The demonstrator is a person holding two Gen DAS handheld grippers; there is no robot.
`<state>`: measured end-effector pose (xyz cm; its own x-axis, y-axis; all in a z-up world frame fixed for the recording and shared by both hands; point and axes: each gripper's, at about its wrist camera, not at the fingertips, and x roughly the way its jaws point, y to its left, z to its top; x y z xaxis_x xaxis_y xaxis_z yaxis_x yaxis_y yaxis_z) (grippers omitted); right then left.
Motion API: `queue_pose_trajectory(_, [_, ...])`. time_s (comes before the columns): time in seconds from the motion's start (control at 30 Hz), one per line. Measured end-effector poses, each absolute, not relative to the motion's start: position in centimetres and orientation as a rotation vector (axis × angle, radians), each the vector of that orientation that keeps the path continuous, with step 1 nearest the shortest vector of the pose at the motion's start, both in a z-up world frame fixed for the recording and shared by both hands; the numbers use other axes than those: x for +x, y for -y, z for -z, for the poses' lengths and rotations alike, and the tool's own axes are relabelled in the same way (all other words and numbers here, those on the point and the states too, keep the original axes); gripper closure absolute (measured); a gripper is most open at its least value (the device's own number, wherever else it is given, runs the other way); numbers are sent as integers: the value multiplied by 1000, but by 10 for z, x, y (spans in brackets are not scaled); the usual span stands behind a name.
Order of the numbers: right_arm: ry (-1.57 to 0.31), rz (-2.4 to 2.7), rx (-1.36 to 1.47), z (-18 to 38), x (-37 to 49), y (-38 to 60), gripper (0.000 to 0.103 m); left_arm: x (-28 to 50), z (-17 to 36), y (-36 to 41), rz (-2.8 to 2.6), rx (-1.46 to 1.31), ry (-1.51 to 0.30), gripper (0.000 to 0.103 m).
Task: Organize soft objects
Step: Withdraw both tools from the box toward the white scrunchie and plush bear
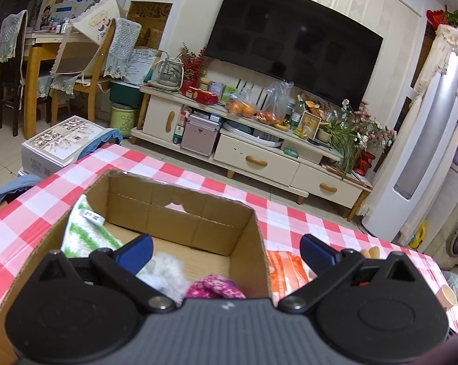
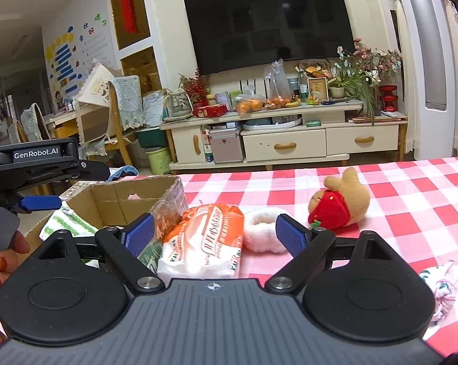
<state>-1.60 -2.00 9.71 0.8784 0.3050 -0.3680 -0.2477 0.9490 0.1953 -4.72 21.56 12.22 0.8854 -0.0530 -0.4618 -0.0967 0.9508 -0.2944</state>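
An open cardboard box (image 1: 180,213) stands on the red-and-white checked tablecloth (image 1: 304,222). Inside lie a green-and-white cloth (image 1: 86,231), a white fluffy piece (image 1: 165,270) and a pink knitted item (image 1: 213,286). My left gripper (image 1: 225,249) hangs open over the box with nothing between its pads. My right gripper (image 2: 215,232) is open too, its pads either side of an orange tissue pack (image 2: 204,243) that lies beside the box (image 2: 122,200), without pressing it. A white fluffy band (image 2: 263,228), a tan plush toy with a red strawberry (image 2: 338,206) and a floral scrunchie (image 2: 441,283) lie to the right.
A person's fingers (image 2: 7,258) hold the left gripper at the left edge of the right wrist view. A paper cup (image 1: 447,298) stands near the table's right edge. Beyond the table are a TV cabinet (image 2: 283,143), dining chairs (image 1: 86,70) and a printed box (image 1: 61,143) on the floor.
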Motion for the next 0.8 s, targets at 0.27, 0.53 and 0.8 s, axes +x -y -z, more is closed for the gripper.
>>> queue_pose_trajectory(0.27, [-398, -265, 133, -96, -19, 23, 0, -48, -122, -196, 1, -286, -491, 1])
queue_pose_trajectory(0.53, [-385, -235, 135, -94, -23, 28, 0, -48, -120, -175, 36, -242, -493, 1])
queue_pose_trajectory(0.8, [-385, -203, 144, -91, -25, 32, 0, -45, -119, -159, 63, -202, -498, 1])
